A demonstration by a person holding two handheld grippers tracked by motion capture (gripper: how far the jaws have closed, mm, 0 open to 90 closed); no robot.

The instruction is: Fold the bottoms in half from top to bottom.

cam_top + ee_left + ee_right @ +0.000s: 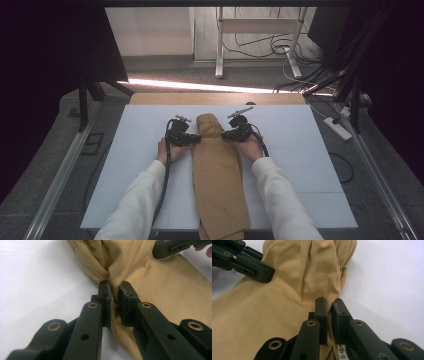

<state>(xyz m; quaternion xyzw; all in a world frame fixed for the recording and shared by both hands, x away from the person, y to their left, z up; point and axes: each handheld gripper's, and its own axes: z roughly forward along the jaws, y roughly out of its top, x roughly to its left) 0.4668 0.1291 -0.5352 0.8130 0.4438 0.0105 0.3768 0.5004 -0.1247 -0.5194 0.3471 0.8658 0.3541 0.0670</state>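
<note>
Two grippers, left gripper and right gripper, we find clamped on opposite edges of the soft, limp tan cotton garment; expect sagging between them.

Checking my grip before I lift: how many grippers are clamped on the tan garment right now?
2. The left gripper pinches the tan garment at its left edge near the far end; the right gripper pinches the opposite edge there.
</note>
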